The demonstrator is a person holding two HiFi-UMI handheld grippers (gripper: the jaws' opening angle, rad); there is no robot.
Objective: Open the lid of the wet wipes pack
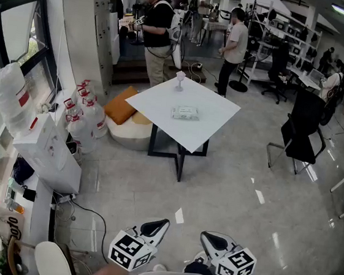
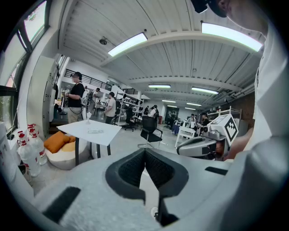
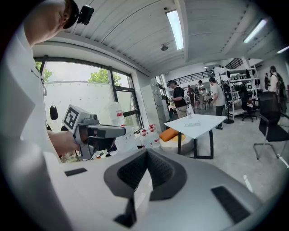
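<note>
The wet wipes pack (image 1: 185, 112) lies flat with its lid down on a white square table (image 1: 211, 120), far ahead of me across the floor. It also shows small on the table top in the left gripper view, wipes pack (image 2: 95, 131), and in the right gripper view, wipes pack (image 3: 192, 124). My left gripper (image 1: 154, 227) and right gripper (image 1: 211, 239) sit side by side close to my body, well short of the table. Both point slightly down. The left gripper (image 2: 145, 151) and right gripper (image 3: 147, 153) have their jaws together with nothing between them.
A stemmed glass (image 1: 180, 79) stands at the table's far corner. Orange cushions (image 1: 123, 106) and water bottles (image 1: 82, 114) lie left of the table, white boxes (image 1: 47, 150) nearer me. A black office chair (image 1: 302, 130) stands at the right. Several people stand behind the table.
</note>
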